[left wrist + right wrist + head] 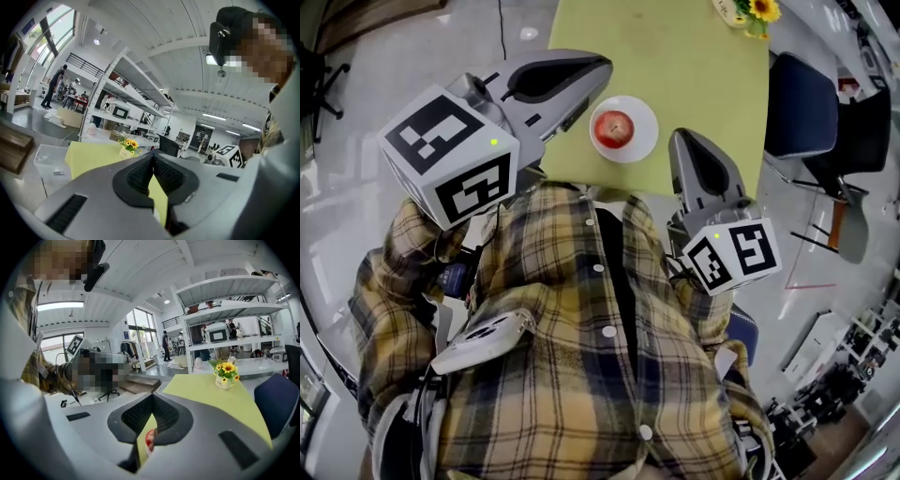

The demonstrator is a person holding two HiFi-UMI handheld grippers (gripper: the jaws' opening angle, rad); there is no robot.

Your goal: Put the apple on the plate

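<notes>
From where I stand the job looks finished: the apple (pixel 613 128) sits in the middle of the plate (pixel 643 146), which rests near the near edge of the table (pixel 675 56), and neither tool touches it. The left gripper (pixel 598 64) hangs over the table's near left corner, its jaws closed together on nothing. The right gripper (pixel 687 141) hovers just right of the plate, jaws likewise pressed together and empty. The sliver of red past them in its own view is the apple beyond, not something held. I'd say nothing is left but to draw the tools away.

The apple is round, red and glossy, with a paler patch on top. The plate is a plain white round, smooth like glazed ceramic, though I can't be sure. The table top is flat, matt yellow-green. The grippers are smooth grey shells with dark ribbed pads (pixel 139 176) inside. A small pot of sunflowers (pixel 757 13) stands at the far right
</notes>
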